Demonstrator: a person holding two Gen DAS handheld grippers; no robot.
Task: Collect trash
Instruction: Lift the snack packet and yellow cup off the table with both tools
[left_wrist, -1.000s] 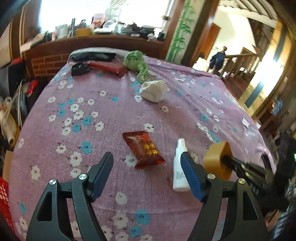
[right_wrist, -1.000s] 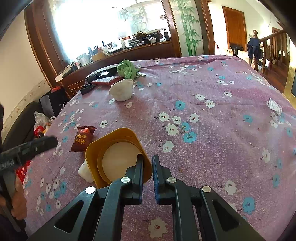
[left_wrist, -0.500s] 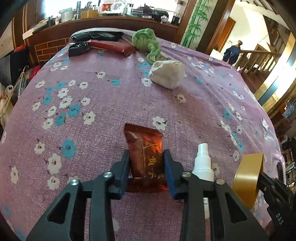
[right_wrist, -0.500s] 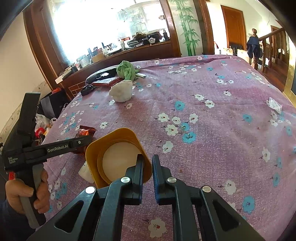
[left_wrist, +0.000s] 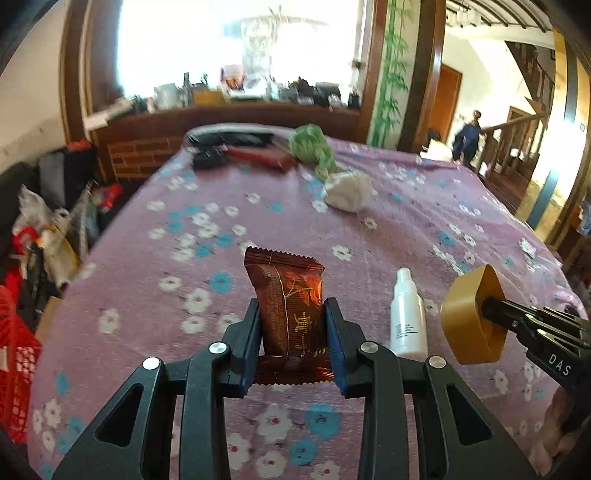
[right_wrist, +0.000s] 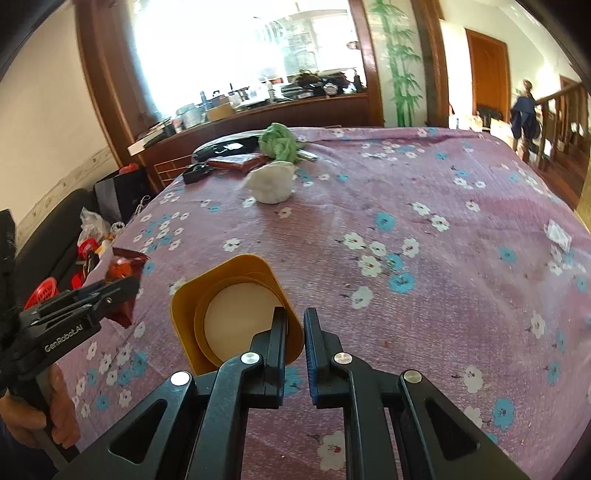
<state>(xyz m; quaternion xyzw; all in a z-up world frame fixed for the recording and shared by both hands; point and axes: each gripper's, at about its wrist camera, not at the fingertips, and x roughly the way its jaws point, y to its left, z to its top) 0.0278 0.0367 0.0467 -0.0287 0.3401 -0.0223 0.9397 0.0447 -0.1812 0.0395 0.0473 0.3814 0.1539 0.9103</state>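
Note:
A brown snack wrapper stands upright between the pads of my left gripper, which is shut on its lower half and holds it above the flowered purple tablecloth. The right wrist view shows that gripper at the left with the wrapper sticking up from it. My right gripper is shut on the rim of a yellow cup, tipped with its mouth toward the camera. The cup hangs right of the wrapper. A crumpled white paper ball lies farther back.
A white spray bottle lies on the cloth between wrapper and cup. A green cloth, a red pouch and black items sit at the far end. Bags and a red basket crowd the floor on the left.
My left gripper closed on the wrapper where it lay and has lifted it off the cloth, tilting up. The right gripper and the cup have stayed put.

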